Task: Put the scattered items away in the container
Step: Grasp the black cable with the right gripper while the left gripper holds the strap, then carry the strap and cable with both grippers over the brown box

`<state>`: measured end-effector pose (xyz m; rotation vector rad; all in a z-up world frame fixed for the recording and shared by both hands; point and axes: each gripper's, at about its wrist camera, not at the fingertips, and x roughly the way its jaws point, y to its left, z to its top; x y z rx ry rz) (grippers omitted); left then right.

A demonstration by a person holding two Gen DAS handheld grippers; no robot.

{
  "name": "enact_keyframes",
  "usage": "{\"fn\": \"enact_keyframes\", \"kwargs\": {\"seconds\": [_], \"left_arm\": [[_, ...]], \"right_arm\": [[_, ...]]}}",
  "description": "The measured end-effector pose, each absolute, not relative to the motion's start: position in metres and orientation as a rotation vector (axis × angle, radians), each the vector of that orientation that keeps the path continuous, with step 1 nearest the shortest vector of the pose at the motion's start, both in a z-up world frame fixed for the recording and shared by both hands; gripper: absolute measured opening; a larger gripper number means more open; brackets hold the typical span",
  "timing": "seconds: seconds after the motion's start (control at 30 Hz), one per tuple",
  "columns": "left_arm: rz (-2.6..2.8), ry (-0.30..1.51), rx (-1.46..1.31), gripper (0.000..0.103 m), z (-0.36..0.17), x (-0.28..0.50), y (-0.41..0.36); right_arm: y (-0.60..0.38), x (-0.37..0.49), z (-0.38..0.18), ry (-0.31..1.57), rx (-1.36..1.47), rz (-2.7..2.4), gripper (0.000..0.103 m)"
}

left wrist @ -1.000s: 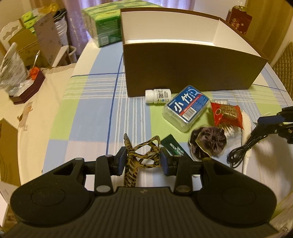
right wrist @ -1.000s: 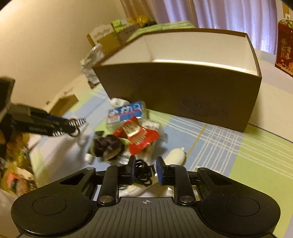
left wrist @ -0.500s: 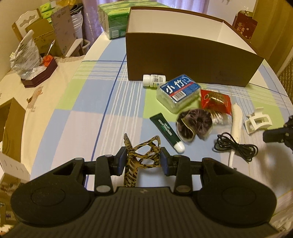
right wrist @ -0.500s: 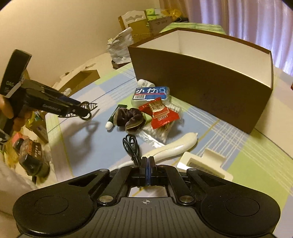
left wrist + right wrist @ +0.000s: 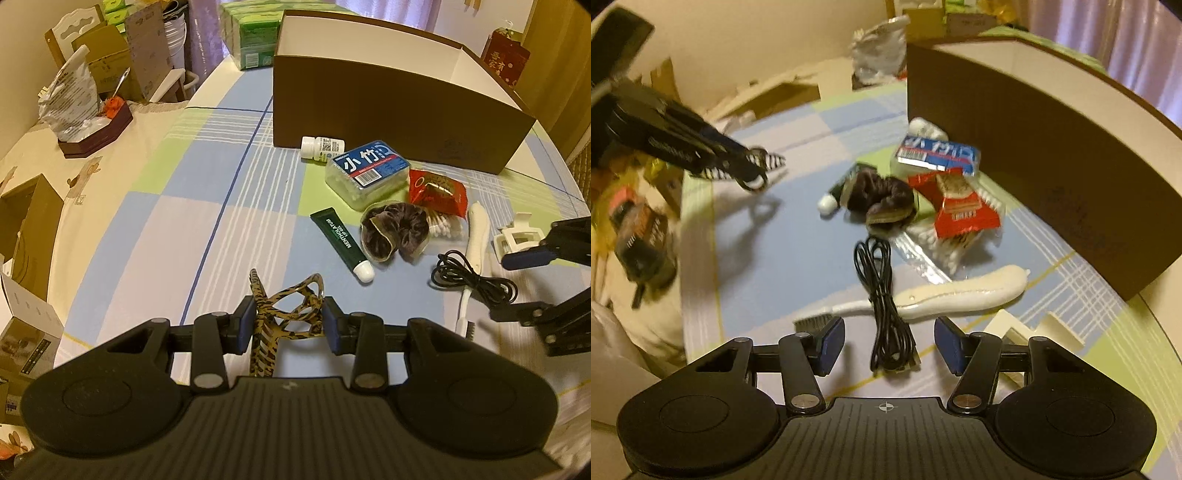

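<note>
Round table under blue, green and lilac checked cloth (image 5: 140, 236). Far centre: large brown cardboard box, white inside (image 5: 388, 110). Just near it: small white pill bottle (image 5: 320, 147) on side, clear blue-labelled plastic case (image 5: 367, 171), red snack packet (image 5: 437, 191). Nearer: dark green tube (image 5: 341, 246), dark brown scrunchie (image 5: 395, 230), coiled black cable (image 5: 476, 282), white long-handled brush (image 5: 476, 236). Right: white claw clip (image 5: 517, 240).

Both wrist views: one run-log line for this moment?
left gripper: shut on hair clip | right gripper: open over cable | box: no items visible inside
</note>
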<state>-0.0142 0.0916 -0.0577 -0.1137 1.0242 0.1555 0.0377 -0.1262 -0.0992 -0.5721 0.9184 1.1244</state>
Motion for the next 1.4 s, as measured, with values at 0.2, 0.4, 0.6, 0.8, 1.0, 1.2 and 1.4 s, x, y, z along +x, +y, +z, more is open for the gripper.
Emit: {"fn": "enact_keyframes", "kwargs": {"seconds": [0.2,0.4,0.6,0.8,1.0,1.2,1.4], "left_arm": [[0.154,1.028,-0.120,0.033,-0.060,-0.018,0.088],[0.155,1.031,-0.123,0.033,-0.061,-0.020,0.083],[0.161,1.015,-0.122,0.033,-0.057,-0.022,0.076],[0.170,1.017,-0.122,0.033,-0.059,-0.023,0.065],[0.206,1.050,-0.176,0.033,-0.077,-0.030,0.056],[0.246,1.035,-0.197,0.032,-0.080,-0.039,0.048],[0.277,1.013,-0.212,0.033,-0.082,-0.039,0.045]], "right_arm": [[-0.122,0.041,-0.111,0.937,-0.595,1.117,0.037],[-0.124,0.037,-0.106,0.932,-0.588,1.107,0.027],[-0.137,0.043,-0.090,0.943,-0.472,1.116,0.025],[-0.146,0.045,-0.087,0.940,-0.494,1.112,0.025],[-0.155,0.034,-0.093,0.928,-0.589,1.152,0.033],[-0.151,0.032,-0.095,0.844,-0.631,1.183,0.077],[-0.134,0.027,-0.109,0.815,-0.722,1.253,0.042]]}}
